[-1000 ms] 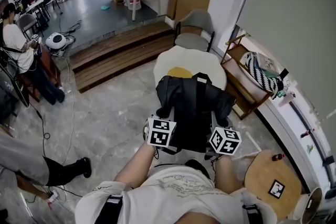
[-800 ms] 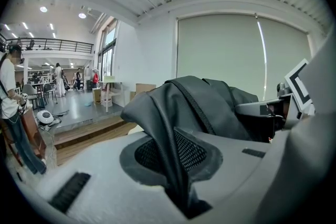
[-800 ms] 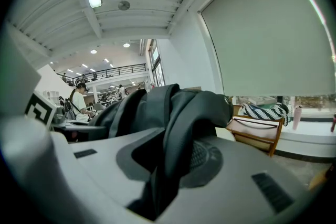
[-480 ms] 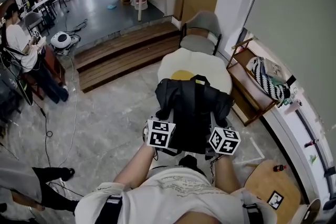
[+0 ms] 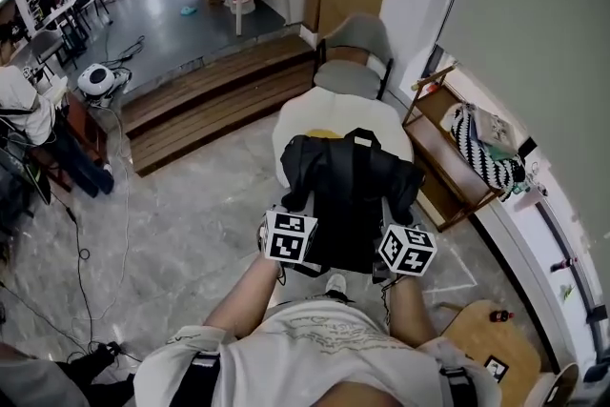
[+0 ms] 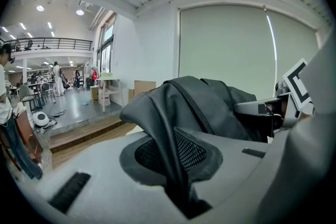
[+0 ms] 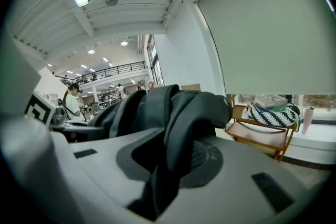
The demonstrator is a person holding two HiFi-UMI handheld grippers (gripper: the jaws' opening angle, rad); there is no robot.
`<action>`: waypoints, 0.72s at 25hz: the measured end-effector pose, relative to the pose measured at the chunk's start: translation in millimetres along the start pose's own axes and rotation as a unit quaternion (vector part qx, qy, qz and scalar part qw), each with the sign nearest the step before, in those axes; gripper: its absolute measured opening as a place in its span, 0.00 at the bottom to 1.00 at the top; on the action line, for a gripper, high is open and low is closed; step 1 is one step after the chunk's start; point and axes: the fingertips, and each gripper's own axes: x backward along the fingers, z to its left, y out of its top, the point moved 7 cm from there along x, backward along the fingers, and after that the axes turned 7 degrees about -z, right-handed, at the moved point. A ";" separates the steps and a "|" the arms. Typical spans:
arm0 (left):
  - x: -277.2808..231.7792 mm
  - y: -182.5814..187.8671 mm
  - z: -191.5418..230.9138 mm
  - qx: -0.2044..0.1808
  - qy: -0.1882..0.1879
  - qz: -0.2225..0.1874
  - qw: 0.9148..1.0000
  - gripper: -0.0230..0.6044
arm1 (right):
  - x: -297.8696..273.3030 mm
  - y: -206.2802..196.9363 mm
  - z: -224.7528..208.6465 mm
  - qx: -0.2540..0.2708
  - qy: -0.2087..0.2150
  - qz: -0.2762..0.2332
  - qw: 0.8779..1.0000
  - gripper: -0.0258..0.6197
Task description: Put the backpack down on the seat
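So | we held backpack (image 5: 351, 195) at seat (image 5: 297, 121) near edge, not yet down | left hand-held gripper (image 6: 181, 186), right hand-held gripper (image 7: 157, 186) pinched straps (image 6: 168, 128)

On grey floor (image 5: 191, 214): white round seat (image 5: 300, 117), wooden rack (image 5: 437, 159).
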 end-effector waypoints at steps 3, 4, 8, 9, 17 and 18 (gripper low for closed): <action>-26.5 13.6 -7.2 -0.008 -0.003 0.010 1.000 0.13 | -16.3 8.8 -22.9 -0.010 -0.002 0.004 1.000 0.17; -36.0 18.3 -8.7 -0.011 -0.001 0.012 1.000 0.13 | -22.4 12.8 -30.6 -0.012 -0.003 0.004 1.000 0.17; -73.7 34.5 -18.4 -0.016 0.003 0.010 1.000 0.13 | -44.7 28.1 -61.9 -0.013 -0.001 0.005 1.000 0.17; -82.1 37.4 -21.6 -0.017 0.004 0.009 1.000 0.13 | -49.5 30.9 -69.7 -0.012 0.000 0.006 1.000 0.17; -133.0 47.3 -37.4 -0.014 0.018 0.019 1.000 0.13 | -86.7 43.5 -116.3 -0.015 0.018 0.018 1.000 0.17; -136.1 46.3 -37.7 -0.013 0.018 0.023 0.999 0.13 | -90.3 43.6 -118.7 -0.015 0.019 0.019 1.000 0.17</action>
